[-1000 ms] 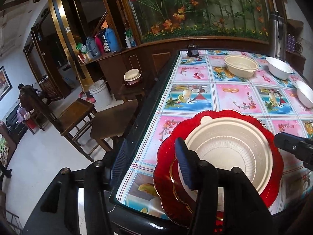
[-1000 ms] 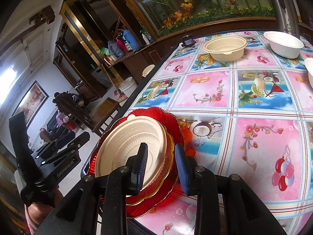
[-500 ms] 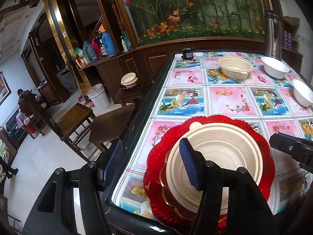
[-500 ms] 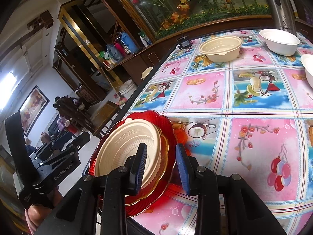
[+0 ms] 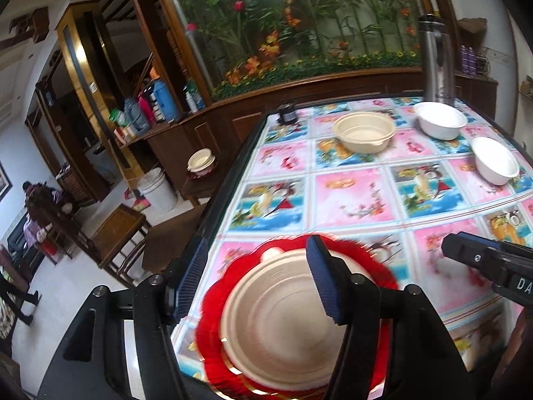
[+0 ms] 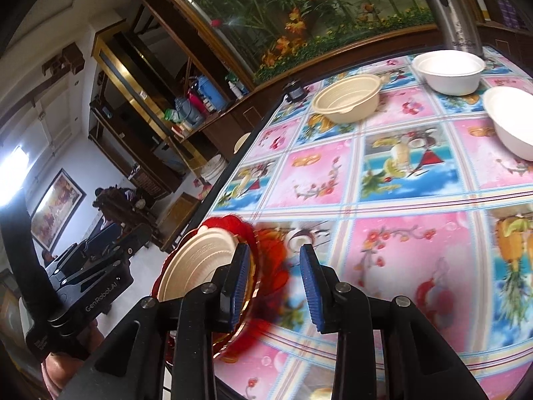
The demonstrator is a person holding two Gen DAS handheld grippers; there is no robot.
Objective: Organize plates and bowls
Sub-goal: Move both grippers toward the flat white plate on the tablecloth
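Now our left gripper (image 5: 256, 283) is opening off the plate stack (image 5: 286, 326) lower centre – right gripper (image 6: 274, 283) narrow, empty – bowls next.

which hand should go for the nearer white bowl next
Right. The nearer white bowl lies on the right of the table, ahead of the right gripper. The left gripper, jaws opening, straddles the rim of the red plate at the left edge.
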